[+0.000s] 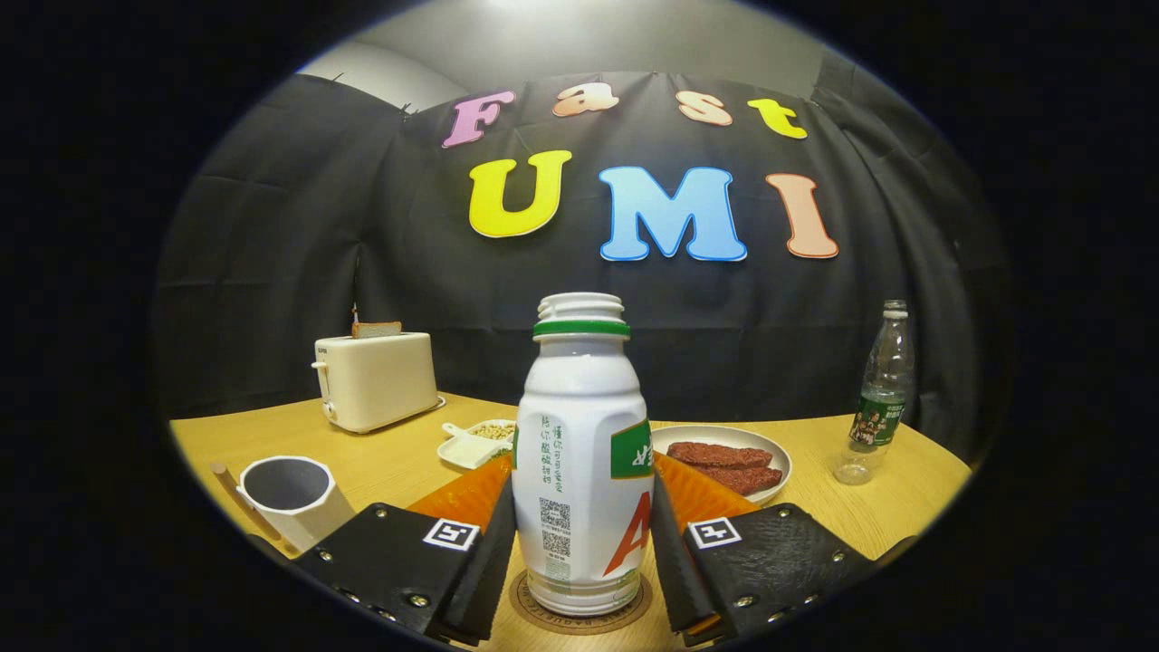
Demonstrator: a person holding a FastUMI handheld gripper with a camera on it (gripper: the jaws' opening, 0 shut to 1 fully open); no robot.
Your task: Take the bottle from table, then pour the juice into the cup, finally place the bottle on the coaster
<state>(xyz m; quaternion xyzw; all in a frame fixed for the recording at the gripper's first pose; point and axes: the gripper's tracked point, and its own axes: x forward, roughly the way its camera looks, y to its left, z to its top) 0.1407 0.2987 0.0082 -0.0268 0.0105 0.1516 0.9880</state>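
Currently on the wooden bench [905, 471]:

- Juice bottle [579, 471], white, green neck ring, cap off, mouth open; upright on a round coaster [579, 614], between the fingers. Contents hidden by the opaque wall.
- Tongs [579, 552]: part open, one finger [484, 561] on each side of the bottle's lower body, very close to its walls or just touching; firm pressing cannot be told.
- Cup [285, 498], white, faceted, beside the left finger; inside dark, liquid level not to be told. Thin wooden stick leaning by its side.
- Small white dish [475, 444] with handle, beyond the left finger, behind the bottle; holds pale grains or nuts, exact kind too small to tell.
- Round plate [724, 462], beyond the right finger; holds two reddish-brown slabs lying side by side.
- Clear plastic water bottle [878, 398], green label, capped, upright, well apart to the right; looks almost empty.
- Toaster [376, 380], cream, at the far left near the black cloth wall; one slice of bread standing up out of its slot.
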